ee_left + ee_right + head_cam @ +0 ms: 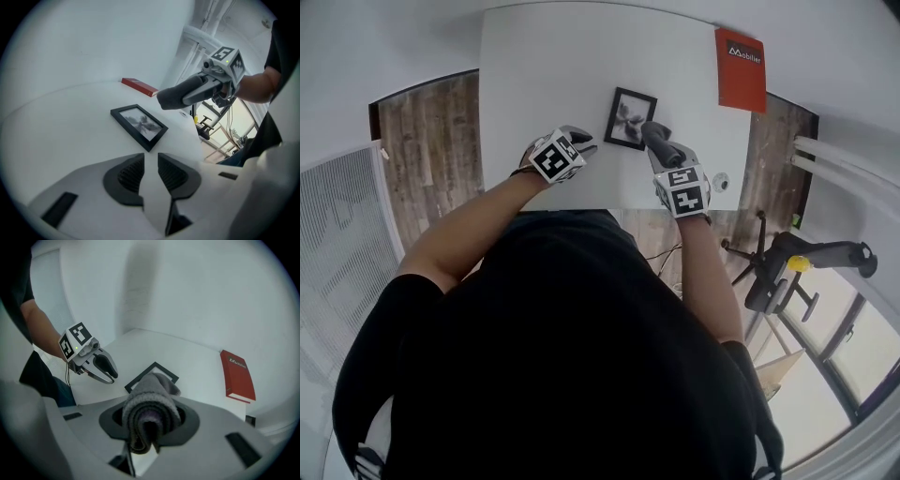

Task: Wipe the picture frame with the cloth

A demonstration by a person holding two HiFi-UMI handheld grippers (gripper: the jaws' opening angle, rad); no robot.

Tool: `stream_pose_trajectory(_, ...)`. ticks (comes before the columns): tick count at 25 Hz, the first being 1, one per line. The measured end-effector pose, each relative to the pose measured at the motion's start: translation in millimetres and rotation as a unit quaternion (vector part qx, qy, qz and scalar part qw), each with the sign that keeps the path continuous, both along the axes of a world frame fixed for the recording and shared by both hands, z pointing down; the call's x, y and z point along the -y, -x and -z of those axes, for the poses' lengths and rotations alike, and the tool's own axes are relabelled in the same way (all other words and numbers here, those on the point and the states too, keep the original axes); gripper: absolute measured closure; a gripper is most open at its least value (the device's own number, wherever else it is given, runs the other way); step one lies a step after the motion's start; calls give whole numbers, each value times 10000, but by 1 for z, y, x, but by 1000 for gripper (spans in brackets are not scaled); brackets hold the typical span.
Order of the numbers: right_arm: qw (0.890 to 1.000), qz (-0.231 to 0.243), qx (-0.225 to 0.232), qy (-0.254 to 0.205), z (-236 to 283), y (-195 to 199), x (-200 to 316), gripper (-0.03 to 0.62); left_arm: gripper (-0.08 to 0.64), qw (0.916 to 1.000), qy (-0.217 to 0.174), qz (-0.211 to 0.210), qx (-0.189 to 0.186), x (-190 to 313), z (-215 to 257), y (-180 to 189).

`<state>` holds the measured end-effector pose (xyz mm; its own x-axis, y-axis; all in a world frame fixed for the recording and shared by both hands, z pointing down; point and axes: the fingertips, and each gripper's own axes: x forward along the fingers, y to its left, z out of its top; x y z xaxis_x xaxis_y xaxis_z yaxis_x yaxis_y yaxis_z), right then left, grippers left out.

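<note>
A small black picture frame (629, 118) (139, 125) (140, 377) with a grey photo lies flat on the white table (544, 75). My right gripper (662, 142) (150, 417) is shut on a rolled grey cloth (655, 133) (150, 397) (174, 96). The cloth's end hovers over the frame's right near corner, and I cannot tell whether it touches. My left gripper (582, 143) (151, 168) (111, 375) sits just left of the frame, low over the table. Its jaws are nearly together with nothing between them.
A red book (740, 68) (138, 86) (238, 376) lies at the table's far right corner. The table's near edge (591, 206) runs just behind both grippers. An office chair (787, 272) stands on the wooden floor to the right.
</note>
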<state>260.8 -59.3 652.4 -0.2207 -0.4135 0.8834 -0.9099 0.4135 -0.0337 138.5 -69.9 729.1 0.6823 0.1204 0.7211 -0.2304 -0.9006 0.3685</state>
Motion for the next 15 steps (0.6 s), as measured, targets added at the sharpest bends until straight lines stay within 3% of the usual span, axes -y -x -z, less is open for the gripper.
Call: stream_pose_trajectory(15, 9883, -1122, 284, -996, 78, 18, -10, 486, 465, 9960, -377, 557, -587, 46, 109, 90)
